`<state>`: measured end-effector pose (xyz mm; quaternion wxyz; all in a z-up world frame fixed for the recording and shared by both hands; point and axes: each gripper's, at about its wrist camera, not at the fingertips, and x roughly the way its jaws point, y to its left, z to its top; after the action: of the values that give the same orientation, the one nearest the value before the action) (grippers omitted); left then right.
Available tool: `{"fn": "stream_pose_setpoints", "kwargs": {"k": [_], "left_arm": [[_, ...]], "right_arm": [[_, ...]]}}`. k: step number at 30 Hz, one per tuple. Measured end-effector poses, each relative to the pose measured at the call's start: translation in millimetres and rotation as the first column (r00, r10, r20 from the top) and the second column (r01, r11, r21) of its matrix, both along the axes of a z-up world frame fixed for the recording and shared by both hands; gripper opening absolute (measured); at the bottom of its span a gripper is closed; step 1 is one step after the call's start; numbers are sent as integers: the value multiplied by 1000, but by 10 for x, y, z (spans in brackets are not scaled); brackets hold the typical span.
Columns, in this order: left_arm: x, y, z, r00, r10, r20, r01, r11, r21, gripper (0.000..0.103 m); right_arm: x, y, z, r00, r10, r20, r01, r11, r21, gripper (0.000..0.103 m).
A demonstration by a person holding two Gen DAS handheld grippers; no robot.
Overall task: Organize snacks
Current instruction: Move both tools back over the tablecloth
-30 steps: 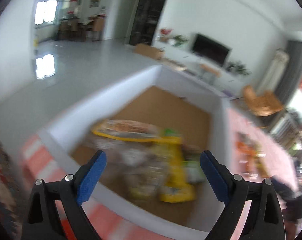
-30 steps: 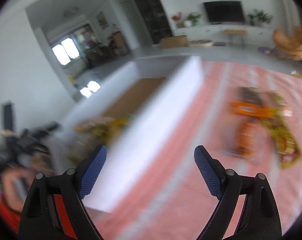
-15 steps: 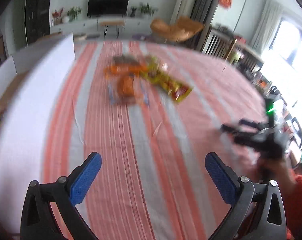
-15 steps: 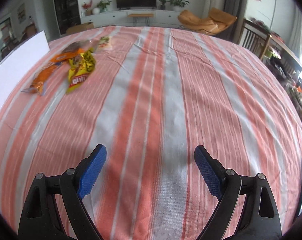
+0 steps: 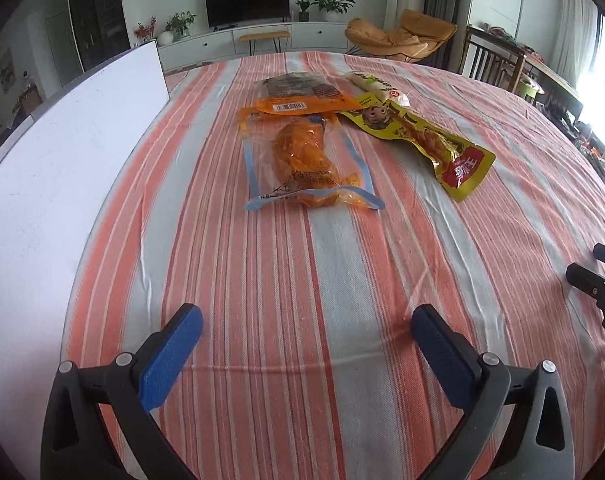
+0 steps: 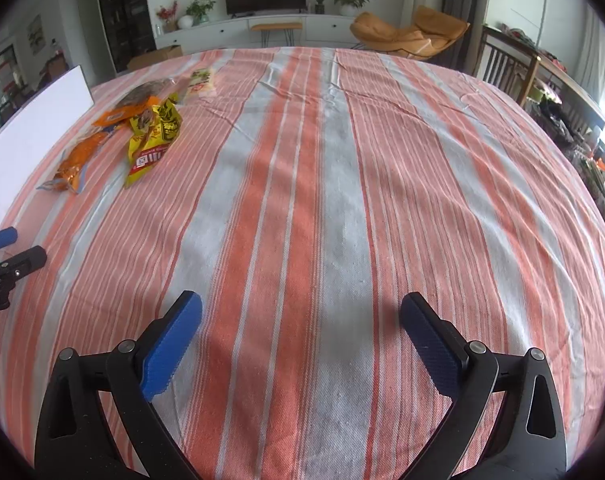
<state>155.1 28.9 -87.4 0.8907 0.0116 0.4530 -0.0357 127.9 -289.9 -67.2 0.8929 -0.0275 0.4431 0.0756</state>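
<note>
Four flat snack packets (image 5: pixel 308 160) overlap on striped cloth (image 5: pixel 342 280); both tools gape wide, empty

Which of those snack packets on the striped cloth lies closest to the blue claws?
The clear packet with orange contents, blue-edged, lies nearest the left gripper. The yellow packet and the others sit farther back.

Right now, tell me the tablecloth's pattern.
Orange-red and pale grey stripes on the tablecloth, clearest in the right wrist view.

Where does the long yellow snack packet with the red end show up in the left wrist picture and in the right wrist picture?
Left wrist: yellow packet right of centre, upper half.
Right wrist: yellow packet upper left.
Shared landmark: the clear orange-filled pouch lies just left of it in both.
</note>
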Motion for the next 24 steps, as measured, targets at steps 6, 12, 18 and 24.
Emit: {"fn": "stream_pose_setpoints", "kwargs": {"k": [6,12,18,24], "left_arm": [[22,-11,-7,1000,0,0,0,1000,0,103],[14,-8,-6,1000,0,0,0,1000,0,103],[19,-9,-8,1000,0,0,0,1000,1,103],[19,-9,-8,1000,0,0,0,1000,1,103]], "right_arm": [[-1,-2,1,1000,0,0,0,1000,1,101],[-3,-4,2,1000,1,0,-1,1000,1,101],[-3,-5,3,1000,1,0,-1,1000,2,101],[-7,-8,5,1000,1,0,-1,1000,3,101]]}}
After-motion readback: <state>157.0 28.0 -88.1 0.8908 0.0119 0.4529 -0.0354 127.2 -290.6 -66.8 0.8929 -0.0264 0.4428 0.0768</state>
